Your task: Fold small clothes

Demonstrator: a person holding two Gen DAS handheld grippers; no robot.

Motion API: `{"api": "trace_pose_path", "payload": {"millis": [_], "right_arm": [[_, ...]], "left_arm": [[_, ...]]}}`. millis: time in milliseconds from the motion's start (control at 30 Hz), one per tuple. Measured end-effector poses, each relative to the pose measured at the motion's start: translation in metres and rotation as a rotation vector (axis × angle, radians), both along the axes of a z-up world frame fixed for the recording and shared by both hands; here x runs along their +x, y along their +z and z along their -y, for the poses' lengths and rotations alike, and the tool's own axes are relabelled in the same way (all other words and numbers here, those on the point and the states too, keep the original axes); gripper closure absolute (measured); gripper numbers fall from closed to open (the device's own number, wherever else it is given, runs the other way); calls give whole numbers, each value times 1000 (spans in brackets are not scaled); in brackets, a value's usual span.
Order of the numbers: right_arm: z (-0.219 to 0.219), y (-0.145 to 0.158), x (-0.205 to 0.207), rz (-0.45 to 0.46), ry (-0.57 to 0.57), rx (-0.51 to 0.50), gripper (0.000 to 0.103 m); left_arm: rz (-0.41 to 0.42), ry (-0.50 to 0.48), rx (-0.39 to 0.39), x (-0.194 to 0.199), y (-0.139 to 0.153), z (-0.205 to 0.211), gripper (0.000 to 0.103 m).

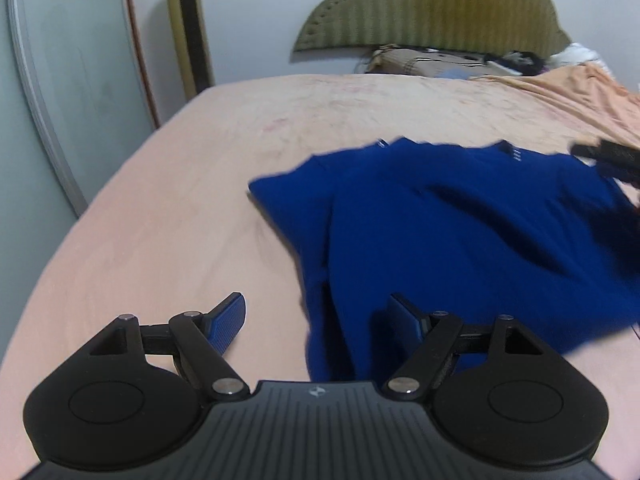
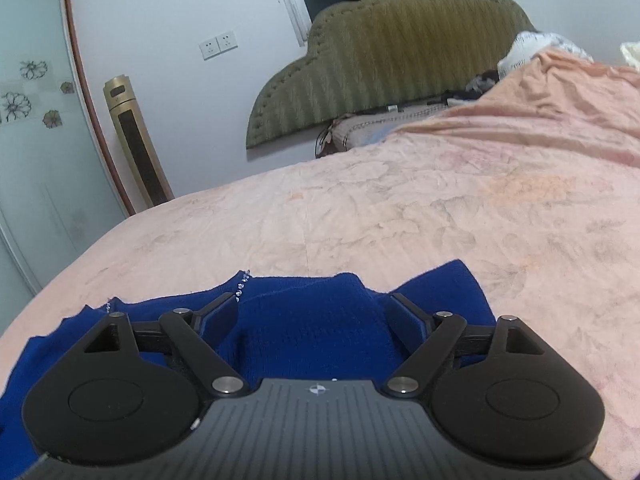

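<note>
The left gripper (image 1: 316, 316) is standing with its jaws spread wide and nothing pressed between the pads; the near edge of the blue knit garment (image 1: 460, 240) is lying under and just ahead of its right-hand finger, while the other finger is hanging over bare bedspread (image 1: 160, 200). The right gripper (image 2: 312, 312) is likewise standing open, its pads apart, with a raised fold of the same garment (image 2: 312, 320) sitting between the fingers but not clamped. The garment is lying roughly flat on the pink bedspread, near the foot of the bed, with its beaded trim (image 2: 242, 284) facing the padded headboard (image 2: 392, 60).

Judged from this layout, a fold is being set down and both grippers are releasing. The garment is looking only partly folded. The next move is likely calling for a fresh pinch on an outer edge, then carrying that edge across the body without dragging the lower layer.
</note>
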State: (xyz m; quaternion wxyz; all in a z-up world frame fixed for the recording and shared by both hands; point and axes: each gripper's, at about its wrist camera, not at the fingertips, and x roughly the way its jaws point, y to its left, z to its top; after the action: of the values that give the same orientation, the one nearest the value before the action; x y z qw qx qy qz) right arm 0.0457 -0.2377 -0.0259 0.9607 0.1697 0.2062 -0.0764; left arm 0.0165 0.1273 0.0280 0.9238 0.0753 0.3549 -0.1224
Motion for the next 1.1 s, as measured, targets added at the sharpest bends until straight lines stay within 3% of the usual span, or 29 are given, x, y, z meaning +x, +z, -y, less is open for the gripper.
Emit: {"api": "trace_pose_path", "payload": {"millis": [133,267,333,500,567,600,633,667,700,767,933,1033,1067,1100], "right_arm": [[-8,8,-13,99,-18,-26,18],[-12,19,-44,68,-39,14,14],[-14,19,-64,38,-30,35,14],[-17,12,-111,-114,-61,-50,14],[-10,7,-122,-181,-59,-26,14],[-6,4,-127,-197,-44,-2,17],[-3,2,-131,-204,-24,22,27],[-2,0,-134,-205,-11,34,45],[-3,-1,-136,-214,-17,29,55],[-5,-1,-135,-232,-29,-5,91],[-17,5,-135,-241,-7,-118,93],[-12,0,-136,-259,-14,-96,92],[-10,0,-136,-264,-11,-95,81],[-11,1,-136,-264,-16,-106,78]], "left_arm": [[-20,-25,-31,-16,-9,-9,28],[-32,-67,-63,-19,-15,-11,52],[-45,-81,-76,-19,-17,-12,65],[-27,-116,-104,-20,-15,-8,83],[-22,-131,-112,-22,-15,-6,94],[-24,-137,-116,-22,-16,-5,96],[-23,-135,-119,-23,-16,-6,98],[-23,-129,-125,-23,-16,-7,99],[-24,-122,-136,-24,-15,-10,100],[-27,-103,-155,-26,-12,-20,100],[-54,-99,-123,-32,-15,-38,101],[-70,-114,-103,-34,-23,-36,101],[-71,-115,-108,-33,-21,-37,101],[-80,-110,-129,-31,-19,-40,100]]}}
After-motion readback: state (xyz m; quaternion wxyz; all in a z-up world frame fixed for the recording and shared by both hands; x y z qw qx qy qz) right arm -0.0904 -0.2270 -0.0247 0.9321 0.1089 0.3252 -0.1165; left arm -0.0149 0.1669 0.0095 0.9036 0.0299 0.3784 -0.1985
